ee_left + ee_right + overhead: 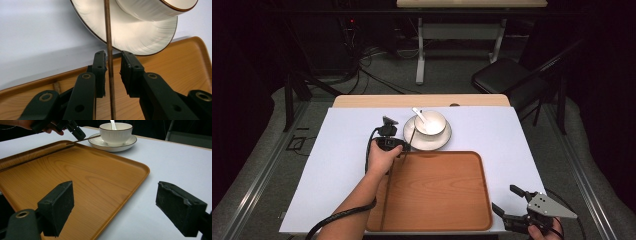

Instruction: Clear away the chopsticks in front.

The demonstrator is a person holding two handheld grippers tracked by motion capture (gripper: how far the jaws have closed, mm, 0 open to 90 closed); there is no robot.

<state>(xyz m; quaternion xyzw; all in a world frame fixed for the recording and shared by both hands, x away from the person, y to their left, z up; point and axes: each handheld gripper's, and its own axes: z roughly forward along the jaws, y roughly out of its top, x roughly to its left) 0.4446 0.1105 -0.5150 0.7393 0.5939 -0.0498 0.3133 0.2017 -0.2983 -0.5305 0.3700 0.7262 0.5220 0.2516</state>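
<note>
A thin brown stick lies along the left side of the wooden tray, its far end on the white saucer. My left gripper stands at the tray's far left corner. In the left gripper view the stick passes between the jaws of this gripper, close to one pad, with a gap to the other, so it is open. A white bowl with a white spoon sits on the saucer. My right gripper is wide open and empty off the tray's near right corner.
A pale sheet covers the table, with a wooden strip bare at the far edge. A black chair and another table stand beyond, with cables on the floor. The tray's bed holds nothing else.
</note>
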